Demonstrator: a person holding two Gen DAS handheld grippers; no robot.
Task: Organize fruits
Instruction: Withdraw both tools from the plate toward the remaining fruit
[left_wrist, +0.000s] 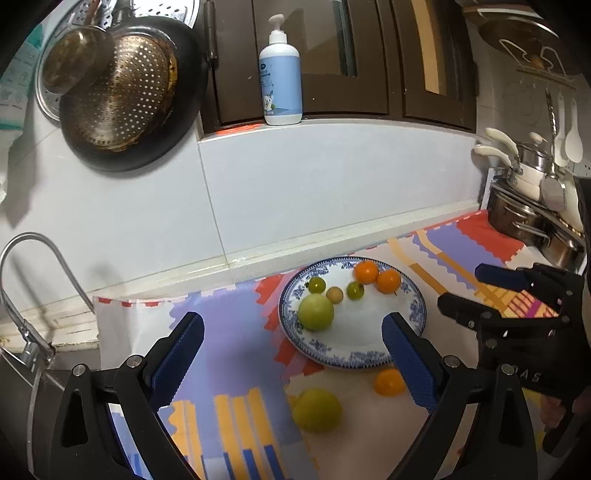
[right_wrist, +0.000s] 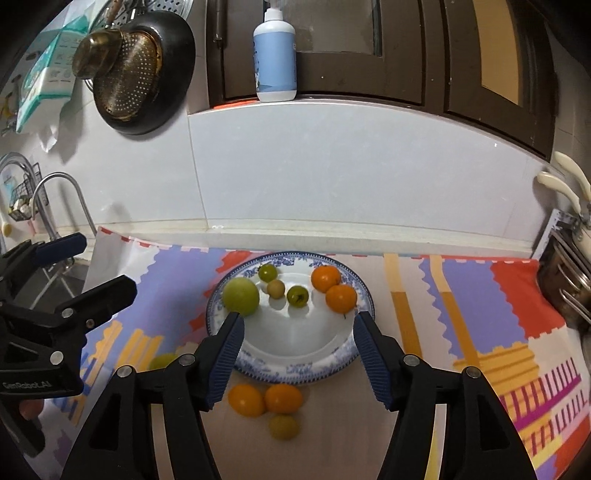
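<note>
Plate (right_wrist: 364, 299), blue-and-white porcelain, sits on a patterned mat (right_wrist: 476, 295) on the counter, near the tiled back wall. On it: one large green fruit (right_wrist: 241, 296) at the left rim, two small green fruits (right_wrist: 267, 273) (right_wrist: 297, 295), one small tan fruit (right_wrist: 275, 288) between them, and two oranges (right_wrist: 325, 277) (right_wrist: 341, 298) touching each other toward the right.

Off the plate, on the mat at its near side: two more oranges (right_wrist: 246, 400) (right_wrist: 283, 398) side by side, touching, with a small yellow-green fruit (right_wrist: 283, 427) just in front of them. A second large green fruit (left_wrist: 317, 409) lies further left, mostly hidden behind the finger in the right wrist view.

Left gripper (left_wrist: 291, 356): jaws spread wide, nothing between them; blue ribbed pads (left_wrist: 177, 360). It hangs over the mat left of the plate, right finger overlapping the plate's near rim in its own view. One loose orange (left_wrist: 388, 382) shows just beside that finger.

Right gripper (right_wrist: 297, 356): jaws also wide apart and empty, straddling the near rim of the plate, fingertips above the plate's edge. Whether either touches the porcelain cannot be told.

Background: pump bottle (left_wrist: 280, 74) on the ledge, dark wok (left_wrist: 129, 99) with a perforated strainer hung on the wall, sink faucet (left_wrist: 33, 258) at left, steel pots (left_wrist: 532, 218) at right.
</note>
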